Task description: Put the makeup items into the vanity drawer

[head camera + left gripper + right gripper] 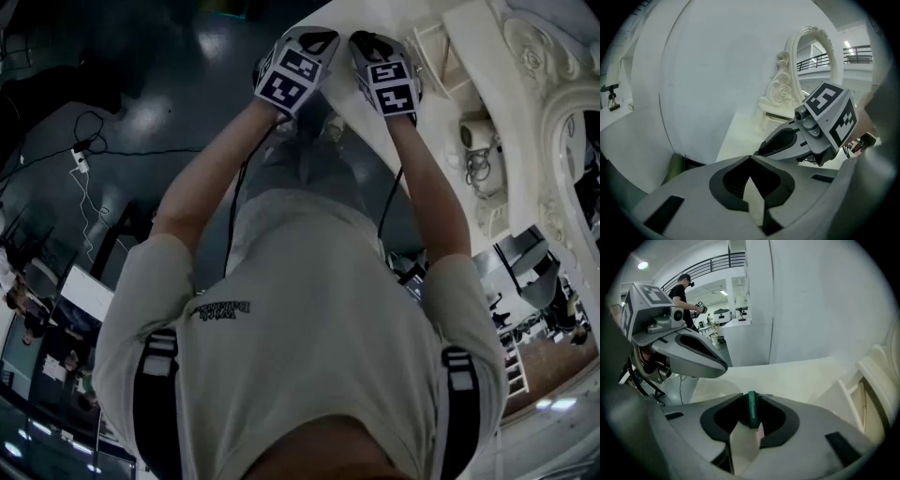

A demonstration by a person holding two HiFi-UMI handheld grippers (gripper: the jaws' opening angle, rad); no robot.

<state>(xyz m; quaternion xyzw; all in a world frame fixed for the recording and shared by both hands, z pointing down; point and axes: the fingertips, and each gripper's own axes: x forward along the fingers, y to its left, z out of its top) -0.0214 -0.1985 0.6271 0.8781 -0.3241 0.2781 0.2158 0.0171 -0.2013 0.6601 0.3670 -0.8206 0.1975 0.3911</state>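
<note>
In the head view, both grippers are held out side by side over the front edge of the white vanity top (412, 141). A thin green item with print (751, 408) stands edge-on between the jaws of my right gripper (751, 400), which are shut on it; something pinkish shows just under it. My left gripper (750, 158) has its jaw tips together with nothing between them. From above, the left gripper (317, 39) and the right gripper (367, 41) are almost touching. I cannot make out an open drawer.
An ornate white mirror frame (811, 70) rises behind the vanity top (740, 136). A small white drawer unit (865, 390) stands on the top's right side. A white device with a cable (476, 133) lies further back. A person (683, 289) stands across the room.
</note>
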